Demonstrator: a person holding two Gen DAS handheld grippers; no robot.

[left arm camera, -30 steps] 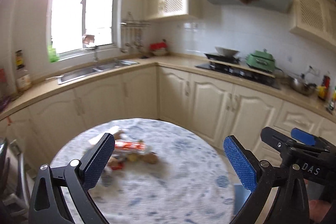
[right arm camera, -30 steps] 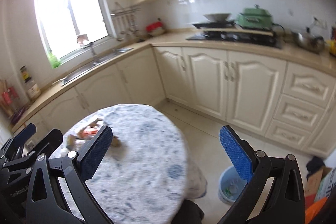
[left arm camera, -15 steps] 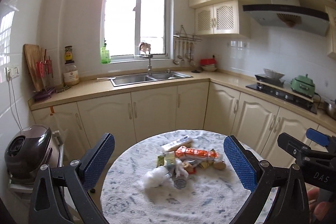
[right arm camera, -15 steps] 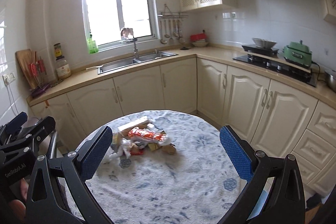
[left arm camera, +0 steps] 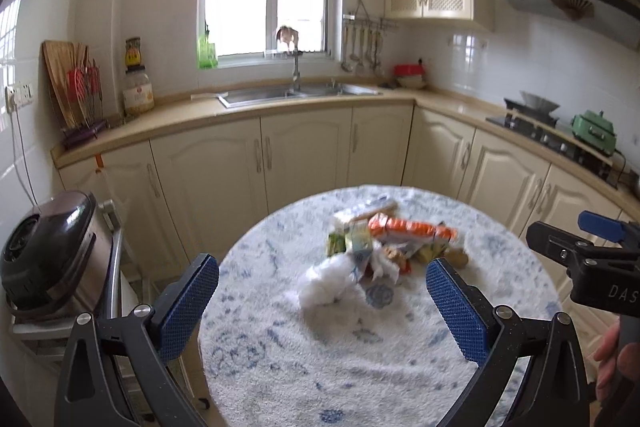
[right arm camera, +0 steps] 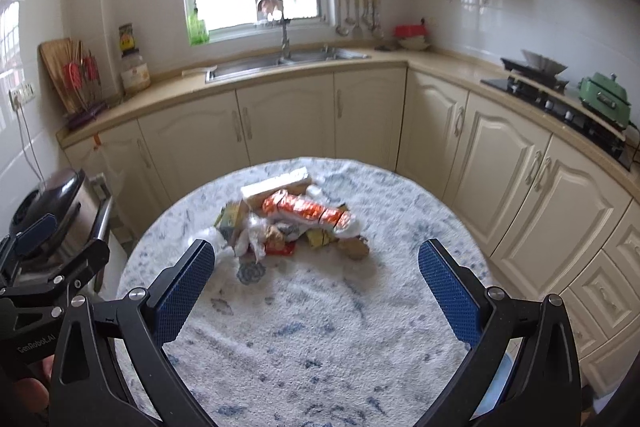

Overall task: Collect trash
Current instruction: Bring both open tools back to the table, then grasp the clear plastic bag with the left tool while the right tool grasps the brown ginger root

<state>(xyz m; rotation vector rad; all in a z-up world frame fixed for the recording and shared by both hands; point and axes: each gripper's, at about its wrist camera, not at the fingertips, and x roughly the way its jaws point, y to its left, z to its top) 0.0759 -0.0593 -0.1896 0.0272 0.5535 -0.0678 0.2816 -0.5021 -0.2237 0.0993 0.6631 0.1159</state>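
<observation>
Right wrist: both claws (right arm camera: 316, 287) (left arm camera: 322, 301) gape empty; crinkled wrappers (right arm camera: 296, 223) (blurred, perhaps foil) heaped on round table (right arm camera: 360, 327).

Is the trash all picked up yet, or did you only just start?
Only just starting. Done: nothing, as the whole trash pile sits on the round table: an orange wrapper, a white crumpled tissue, small packets. In hand: nothing; the left gripper and right gripper are both open and empty, short of the pile. Left: picking up every piece.
</observation>
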